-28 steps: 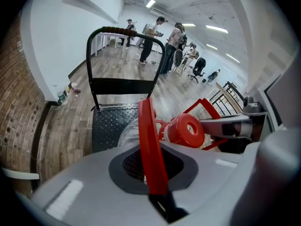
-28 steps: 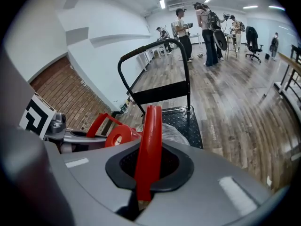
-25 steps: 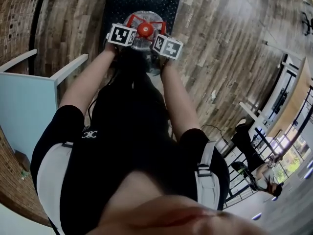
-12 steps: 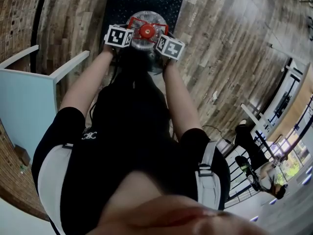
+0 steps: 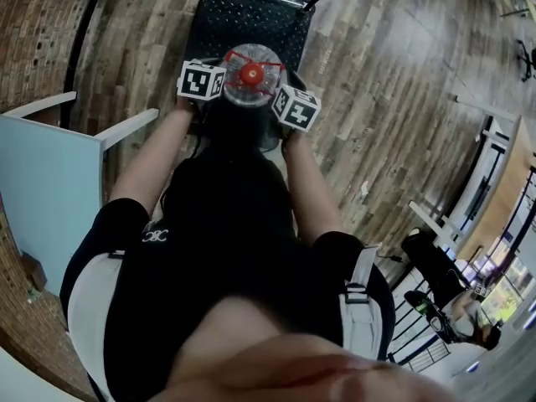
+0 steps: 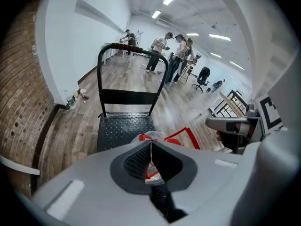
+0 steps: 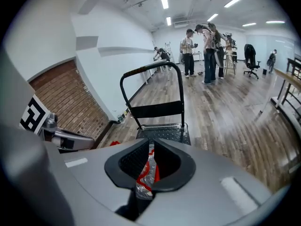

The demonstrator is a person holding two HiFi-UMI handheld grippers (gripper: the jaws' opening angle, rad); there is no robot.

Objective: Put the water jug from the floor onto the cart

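Observation:
A clear water jug (image 5: 251, 75) with a red cap and red handle hangs between my two grippers, just before the near edge of the black cart platform (image 5: 247, 15). My left gripper (image 6: 150, 160) is shut on the jug's red handle strap (image 6: 181, 135); its jaws have just been closing on it. My right gripper (image 7: 146, 171) has also just been closing and pinches the red and clear plastic of the jug (image 7: 143, 178). Their marker cubes (image 5: 201, 80) (image 5: 297, 107) flank the cap. The cart's push handle (image 6: 131, 48) stands at its far end.
A light blue panel (image 5: 42, 182) stands at the left beside a brick wall (image 6: 23, 102). Several people (image 7: 202, 46) and an office chair (image 7: 250, 55) are far down the wooden floor. A black railing (image 5: 435, 308) is at the right.
The jug and both grippers have lifted a little together. More of the cart platform and its far frame shows beyond the jug.

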